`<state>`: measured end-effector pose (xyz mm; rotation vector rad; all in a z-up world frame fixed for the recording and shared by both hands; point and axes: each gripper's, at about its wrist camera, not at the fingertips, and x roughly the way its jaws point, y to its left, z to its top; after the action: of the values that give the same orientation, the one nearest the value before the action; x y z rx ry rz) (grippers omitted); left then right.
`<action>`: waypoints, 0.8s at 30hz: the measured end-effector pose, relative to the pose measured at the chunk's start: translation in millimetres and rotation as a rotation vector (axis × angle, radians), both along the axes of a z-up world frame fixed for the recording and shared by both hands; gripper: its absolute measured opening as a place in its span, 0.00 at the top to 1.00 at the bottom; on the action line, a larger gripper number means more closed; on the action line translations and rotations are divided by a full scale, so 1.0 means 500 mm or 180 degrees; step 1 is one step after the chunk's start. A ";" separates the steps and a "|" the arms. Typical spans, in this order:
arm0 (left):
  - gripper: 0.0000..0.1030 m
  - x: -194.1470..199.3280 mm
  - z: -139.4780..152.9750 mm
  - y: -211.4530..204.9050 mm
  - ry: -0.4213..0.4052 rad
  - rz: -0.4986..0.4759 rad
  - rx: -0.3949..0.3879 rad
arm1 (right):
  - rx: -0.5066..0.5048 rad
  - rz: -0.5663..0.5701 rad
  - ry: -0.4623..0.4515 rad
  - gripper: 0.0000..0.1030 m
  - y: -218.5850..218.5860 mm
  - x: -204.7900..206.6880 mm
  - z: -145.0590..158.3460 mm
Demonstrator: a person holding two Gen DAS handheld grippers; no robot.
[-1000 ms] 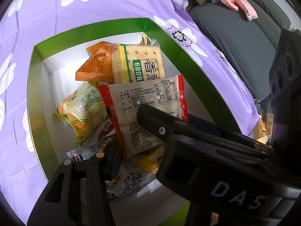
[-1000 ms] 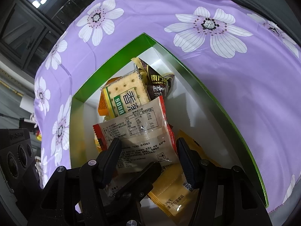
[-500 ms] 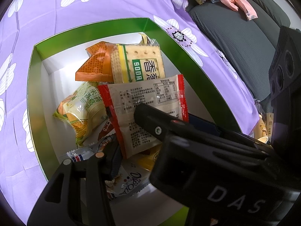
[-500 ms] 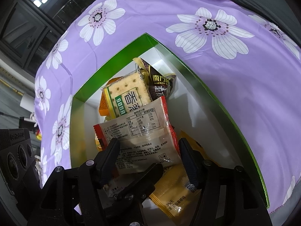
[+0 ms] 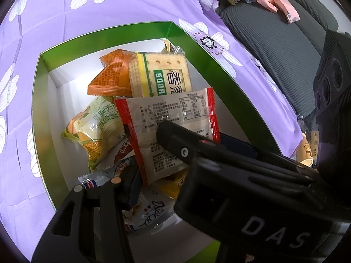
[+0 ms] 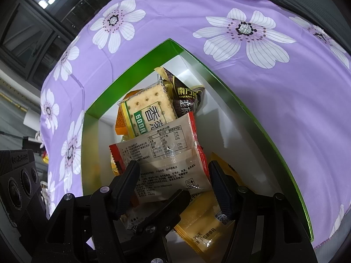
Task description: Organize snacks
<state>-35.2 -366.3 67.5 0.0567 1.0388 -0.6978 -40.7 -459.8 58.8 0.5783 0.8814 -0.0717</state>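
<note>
Between right tongs: red-edged packet.

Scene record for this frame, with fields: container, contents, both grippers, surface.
container: green box, open top, white inside
contents: red-edged packet on top, printed back up; soda cracker pack; brown packet; yellow packet; corn-print packet; orange packet
right gripper: open, fingers flanking the red-edged packet
left gripper: one finger visible by the packet's lower corner; state unclear
surface: purple floral cloth
</note>
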 end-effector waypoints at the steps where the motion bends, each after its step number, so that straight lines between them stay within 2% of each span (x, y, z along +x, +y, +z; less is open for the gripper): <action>1: 0.51 -0.001 0.001 0.000 -0.0007 0.0003 0.0004 | -0.0003 -0.0002 0.0001 0.36 0.000 0.000 0.000; 10: 0.51 -0.010 0.015 0.004 -0.0036 0.0014 0.0033 | -0.0143 -0.0051 0.0003 0.30 0.009 -0.007 0.016; 13: 0.46 -0.020 0.032 0.012 -0.0186 0.0027 0.0068 | -0.0171 -0.0062 -0.0059 0.29 0.012 -0.016 0.027; 16: 0.31 -0.024 0.045 0.025 -0.0304 0.0104 0.0106 | -0.0199 -0.0074 -0.0150 0.25 0.014 -0.026 0.041; 24: 0.21 -0.040 0.085 0.067 -0.0513 0.0204 0.0032 | -0.0355 -0.0130 -0.0392 0.24 0.033 -0.055 0.088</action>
<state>-55.1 -332.9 110.0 0.0868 0.8858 -0.6196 -68.3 -443.4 103.0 0.4914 0.7413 -0.1203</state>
